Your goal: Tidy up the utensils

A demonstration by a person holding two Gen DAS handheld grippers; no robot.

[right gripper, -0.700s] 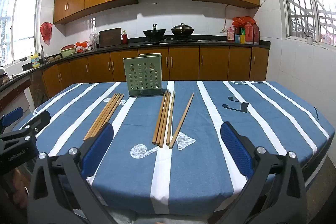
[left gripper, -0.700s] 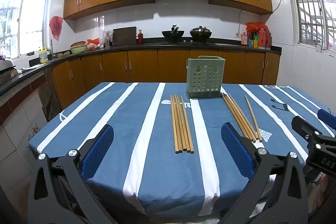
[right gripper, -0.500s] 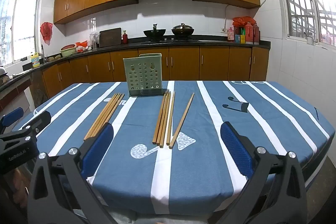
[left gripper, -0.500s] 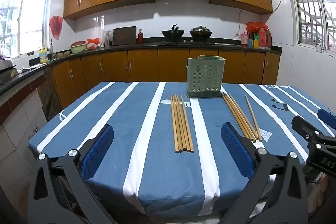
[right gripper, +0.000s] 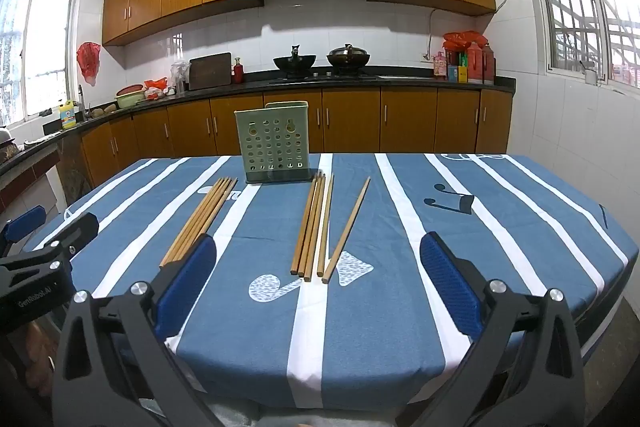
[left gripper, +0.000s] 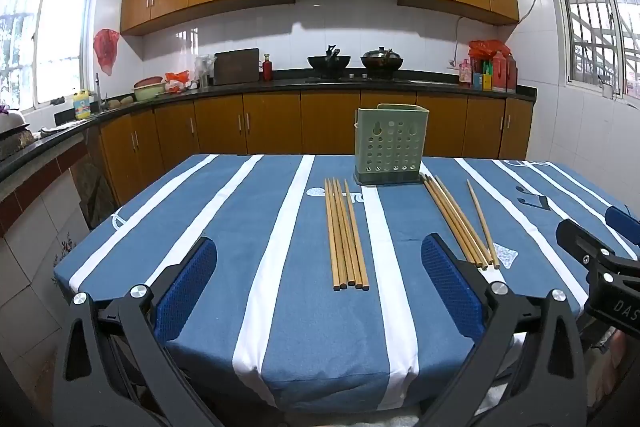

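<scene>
Holding both grippers back at the near edge of the table (left gripper: 192,223), I am looking along their fingers at two bundles of chopsticks and the green holder (left gripper: 390,145) standing upright at the far middle. My left gripper (left gripper: 318,291) is spread wide and carrying nothing, and the left bundle (left gripper: 346,233) is lying straight ahead between its fingers, long axis running away from me toward the holder, near ends closest to me. My right gripper (right gripper: 318,291) is equally wide and empty, facing the right bundle (right gripper: 310,227), which is lying the same way, with one stray chopstick (right gripper: 347,229) angled just beside it. Each bundle is sitting nearer to its own side's gripper, so I am judging that either one would reach forward and down and close across the sticks. Whether the holder is already holding anything I cannot tell from this low angle.
</scene>
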